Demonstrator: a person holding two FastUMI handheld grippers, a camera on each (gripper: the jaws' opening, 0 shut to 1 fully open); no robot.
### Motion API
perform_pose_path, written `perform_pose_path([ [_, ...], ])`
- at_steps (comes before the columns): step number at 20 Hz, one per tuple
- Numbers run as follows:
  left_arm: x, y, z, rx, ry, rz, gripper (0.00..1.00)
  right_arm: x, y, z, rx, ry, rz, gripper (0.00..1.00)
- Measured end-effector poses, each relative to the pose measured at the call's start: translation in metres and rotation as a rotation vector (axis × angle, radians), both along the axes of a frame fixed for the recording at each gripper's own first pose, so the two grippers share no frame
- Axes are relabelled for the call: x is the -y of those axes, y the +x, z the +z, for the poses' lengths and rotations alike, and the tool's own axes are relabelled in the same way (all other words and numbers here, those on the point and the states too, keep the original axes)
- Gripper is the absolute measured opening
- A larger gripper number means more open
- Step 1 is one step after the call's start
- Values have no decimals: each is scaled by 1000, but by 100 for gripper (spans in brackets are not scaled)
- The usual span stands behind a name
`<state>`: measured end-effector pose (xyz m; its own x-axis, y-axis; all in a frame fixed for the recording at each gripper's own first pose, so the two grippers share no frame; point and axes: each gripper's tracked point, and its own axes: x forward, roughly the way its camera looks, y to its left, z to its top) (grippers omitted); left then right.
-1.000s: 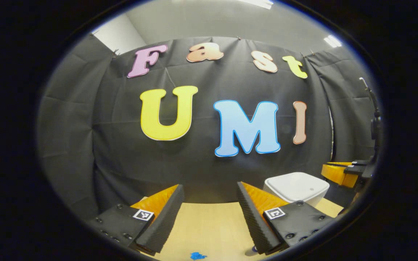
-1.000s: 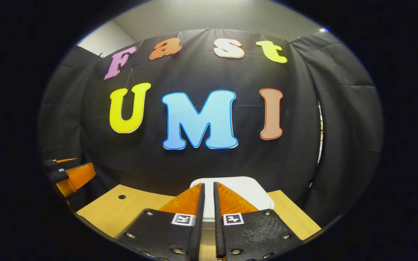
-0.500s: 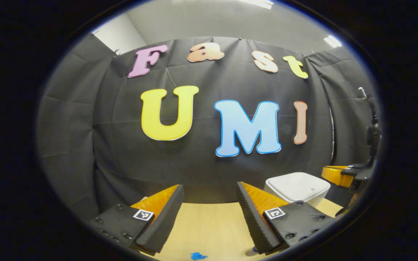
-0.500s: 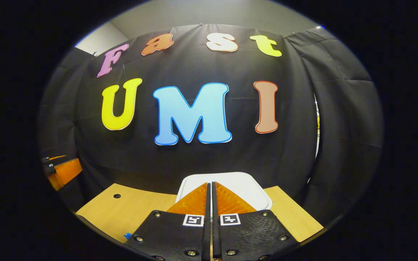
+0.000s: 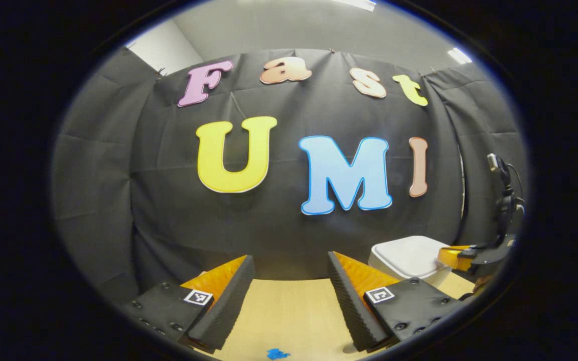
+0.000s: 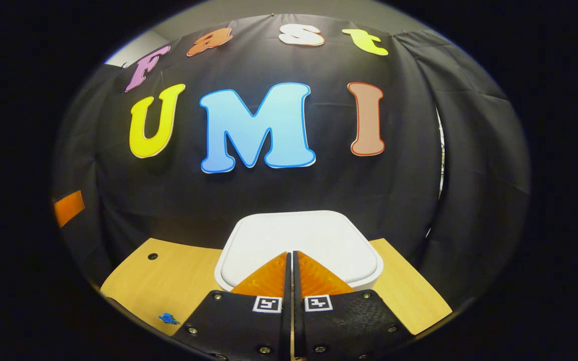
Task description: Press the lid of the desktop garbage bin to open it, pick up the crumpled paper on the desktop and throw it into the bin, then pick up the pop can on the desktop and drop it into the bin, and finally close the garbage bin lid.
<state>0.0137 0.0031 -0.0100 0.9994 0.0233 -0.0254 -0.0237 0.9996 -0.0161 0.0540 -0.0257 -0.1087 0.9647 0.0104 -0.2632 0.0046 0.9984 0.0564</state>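
Since earlier, the right gripper (image 6: 291, 256), fingers closed together and empty, is being brought down over the bin lid (image 6: 299, 240) ahead for pressing.

The left gripper (image 5: 289, 281) is level, jaws spread wide with nothing between them. The right gripper (image 6: 291, 258) points forward, jaws pressed together, empty.

Right gripper (image 6: 291, 253): fingers now pressed fully together, the earlier narrow gap gone. Now lower and closer to the white rounded-square plastic bin lid (image 6: 299, 243), tips over its near edge; seen from the left gripper view, now overlapping the lid's right side.
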Motion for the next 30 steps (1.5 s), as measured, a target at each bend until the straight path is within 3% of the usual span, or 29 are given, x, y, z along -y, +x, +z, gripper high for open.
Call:
perform_pose_path([
  [13,2,2,-2,-10,-12,0,95,-1,-1,-13,2,50,19,3],
  [24,-2,-2,3,7,-7,2,94,-14,-9,42,139,-23,39,2],
  [30,-2,-8,8,17,-3,-2,95,-33,-28,43,137,-17,78,2],
])
